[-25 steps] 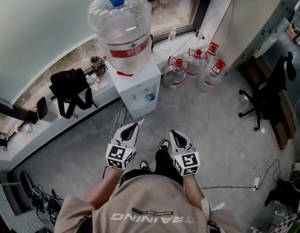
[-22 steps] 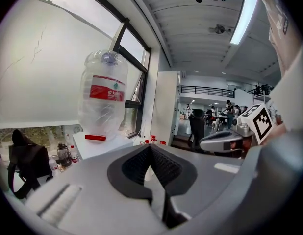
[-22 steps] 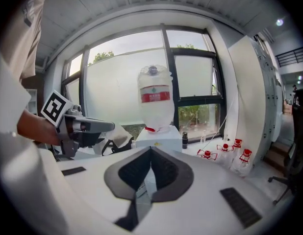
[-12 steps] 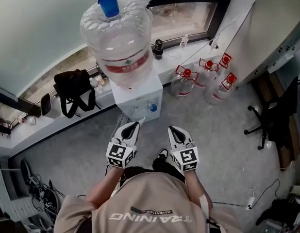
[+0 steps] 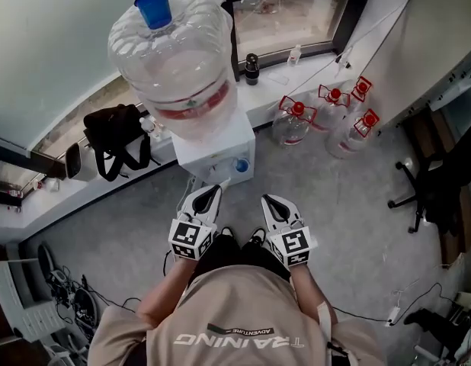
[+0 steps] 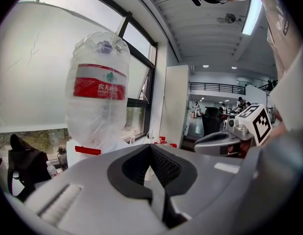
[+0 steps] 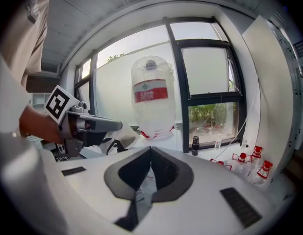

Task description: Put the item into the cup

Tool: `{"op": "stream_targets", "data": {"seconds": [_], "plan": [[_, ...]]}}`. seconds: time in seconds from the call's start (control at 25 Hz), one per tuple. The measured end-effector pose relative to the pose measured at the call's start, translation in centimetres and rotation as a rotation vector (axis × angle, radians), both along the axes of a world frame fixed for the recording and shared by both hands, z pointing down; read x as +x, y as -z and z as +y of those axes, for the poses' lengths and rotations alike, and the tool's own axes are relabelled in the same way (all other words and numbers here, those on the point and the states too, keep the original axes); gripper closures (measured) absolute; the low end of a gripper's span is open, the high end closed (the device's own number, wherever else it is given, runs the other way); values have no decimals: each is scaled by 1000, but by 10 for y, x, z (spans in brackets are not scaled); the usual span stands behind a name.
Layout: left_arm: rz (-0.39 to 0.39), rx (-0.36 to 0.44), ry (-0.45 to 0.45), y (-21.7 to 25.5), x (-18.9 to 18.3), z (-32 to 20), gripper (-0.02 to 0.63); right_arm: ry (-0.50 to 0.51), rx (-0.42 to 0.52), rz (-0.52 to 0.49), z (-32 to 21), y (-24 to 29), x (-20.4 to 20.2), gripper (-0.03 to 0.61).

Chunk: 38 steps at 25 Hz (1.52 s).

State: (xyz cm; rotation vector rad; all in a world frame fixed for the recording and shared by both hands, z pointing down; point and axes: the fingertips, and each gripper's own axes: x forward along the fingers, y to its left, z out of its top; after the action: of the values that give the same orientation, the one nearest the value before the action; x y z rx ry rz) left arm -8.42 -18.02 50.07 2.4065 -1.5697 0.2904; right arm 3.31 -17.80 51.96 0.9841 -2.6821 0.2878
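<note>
Head view, left gripper (image 5: 213, 194) and right gripper (image 5: 267, 201) side by side, jaws of the 2 closed on nothing, facing water dispenser (image 5: 220, 148).

You wear a beige short-sleeved shirt (image 5: 235, 307) with white lettering (image 5: 243, 341) and dark trousers (image 5: 239, 255). Your left gripper (image 5: 210, 194) and right gripper (image 5: 270, 203) have white shells, black ribbed pads (image 6: 164, 168) and black-and-white marker cubes (image 5: 191, 239).

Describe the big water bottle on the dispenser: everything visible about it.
The water bottle is a large, clear, ribbed plastic jug with a red label band bearing white print and a blue round piece at its top end. It stands upright on the white dispenser by the window; nothing else touches it. Its water level is unclear.
</note>
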Motion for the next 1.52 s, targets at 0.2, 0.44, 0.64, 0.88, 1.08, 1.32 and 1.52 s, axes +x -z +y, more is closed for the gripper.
{"op": "stream_targets", "data": {"seconds": [0.2,0.44,0.64,0.88,1.08,1.32,1.52], "plan": [[11,-5,-30,-2,-13,-14,606,-22,-10,21,-11,-3,-14,568],[21,-6,-100,-4,-22,-28,606,-66,-1,50,-27,5,-32,568],[28,-24,-160,-23,-23,-30,606,-131,-3,55,-37,-1,-42,568],[24,-57,-225,-46,-8,-43,606,-194,-29,65,-44,-26,-35,568],[23,-102,-219,-73,6,-54,606,-200,-79,54,-50,-60,-28,568],[-22,-143,-166,-119,13,-67,606,-171,-144,40,-62,-111,-26,568],[0,-182,-97,-163,12,-84,606,-177,-199,29,-72,-161,-24,568]]}}
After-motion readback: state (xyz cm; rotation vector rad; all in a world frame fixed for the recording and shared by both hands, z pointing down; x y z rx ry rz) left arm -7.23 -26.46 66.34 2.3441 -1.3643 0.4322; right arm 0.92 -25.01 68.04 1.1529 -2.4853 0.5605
